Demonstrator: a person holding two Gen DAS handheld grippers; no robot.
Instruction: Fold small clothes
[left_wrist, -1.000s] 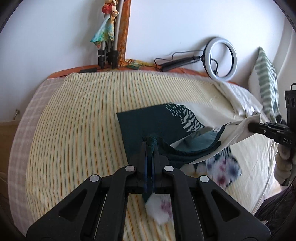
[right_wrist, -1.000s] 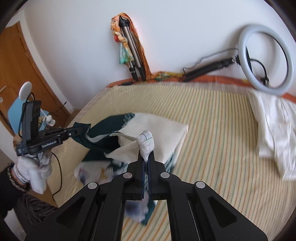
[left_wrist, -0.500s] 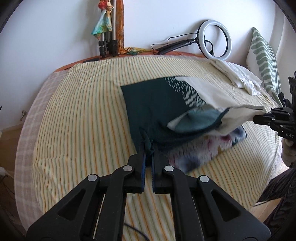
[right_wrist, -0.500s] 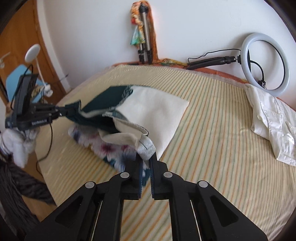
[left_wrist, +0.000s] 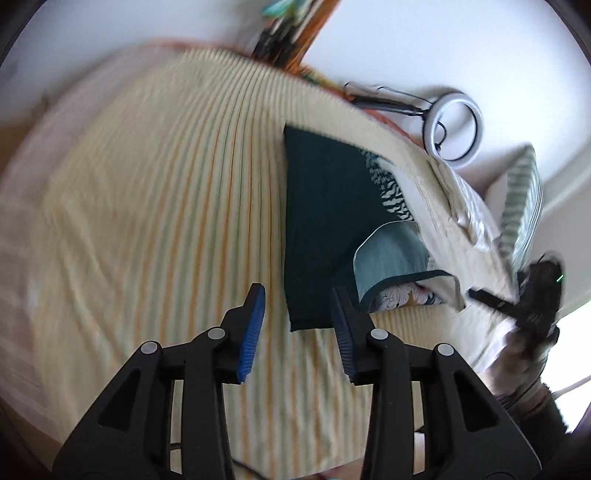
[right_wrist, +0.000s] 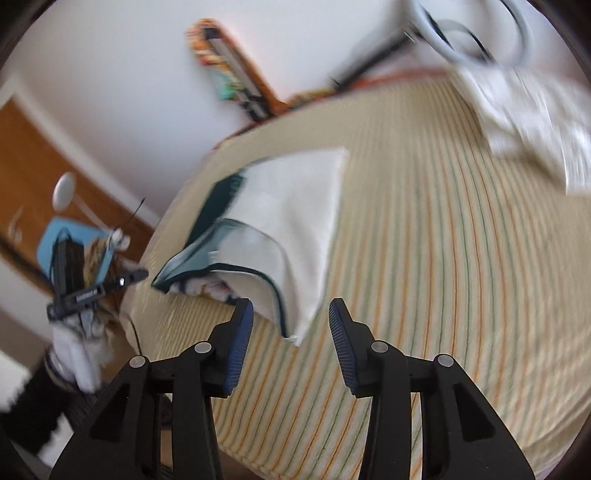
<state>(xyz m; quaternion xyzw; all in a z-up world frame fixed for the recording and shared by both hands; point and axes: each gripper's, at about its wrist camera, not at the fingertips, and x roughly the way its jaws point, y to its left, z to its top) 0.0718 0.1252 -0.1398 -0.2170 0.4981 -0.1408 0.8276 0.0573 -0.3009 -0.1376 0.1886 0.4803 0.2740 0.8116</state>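
Note:
A small garment, dark green on one half and cream on the other, lies folded over on the striped bed sheet, with a floral lining showing at its front edge. My left gripper is open and empty, just in front of the green corner. My right gripper is open and empty, just above the cream corner. Each gripper shows at the edge of the other's view, the right one and the left one. Both views are motion-blurred.
A white shirt lies at the far right of the bed. A ring light and a tripod lean against the wall. A striped pillow is at the right. The bed's front edge is close below the grippers.
Both grippers were shut on the garment's corners and have opened and let go. The garment now lies folded on the sheet. Both grippers have drawn back and tilted.

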